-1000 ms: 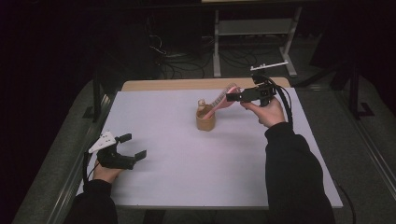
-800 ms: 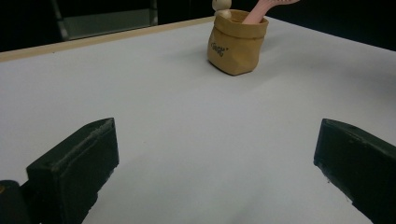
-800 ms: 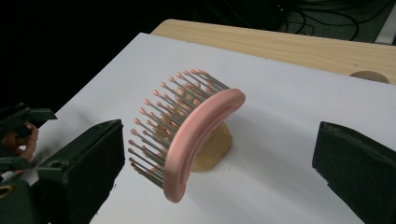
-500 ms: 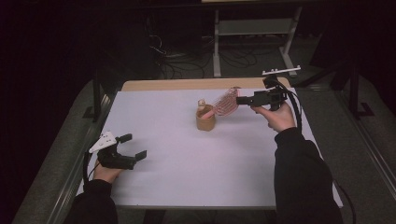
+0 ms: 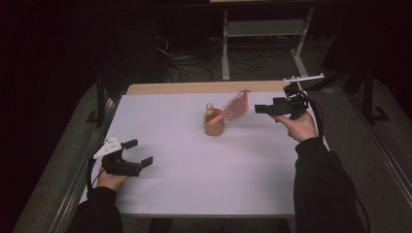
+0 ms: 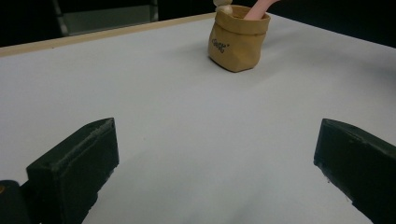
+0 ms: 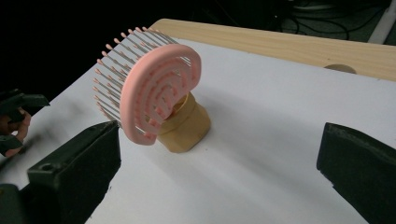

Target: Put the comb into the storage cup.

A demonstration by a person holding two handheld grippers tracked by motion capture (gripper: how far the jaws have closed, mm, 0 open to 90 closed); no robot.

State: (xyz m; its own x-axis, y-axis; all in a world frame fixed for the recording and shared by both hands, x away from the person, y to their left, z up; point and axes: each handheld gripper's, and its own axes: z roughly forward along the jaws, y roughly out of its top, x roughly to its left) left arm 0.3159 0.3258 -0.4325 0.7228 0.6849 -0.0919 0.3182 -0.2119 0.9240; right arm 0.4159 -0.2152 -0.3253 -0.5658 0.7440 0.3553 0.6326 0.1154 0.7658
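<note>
A small tan pouch (image 5: 214, 128) stands upright at the far middle of the white table cover (image 5: 194, 170). A pink round hairbrush (image 5: 236, 106) leans out of it to the right, handle down inside, next to a cream-topped item (image 5: 210, 107). My right gripper (image 5: 260, 108) hovers just right of the brush head, open and holding nothing. In the right gripper view the brush (image 7: 156, 91) and pouch (image 7: 187, 126) sit ahead of the wide-apart jaws of that gripper (image 7: 222, 140). My left gripper (image 5: 140, 151) rests open at the near left, facing the pouch (image 6: 238, 39).
A bare wooden strip (image 5: 194, 88) runs along the table's far edge. Behind it stand a metal shelf frame (image 5: 262, 29) and cables on the dark floor. In the right gripper view the other hand and its gripper (image 7: 14, 116) show at far left.
The right gripper has drawn back to the right, away from the pouch. The brush now leans in the pouch, free of the jaws. The left gripper has stayed put.
</note>
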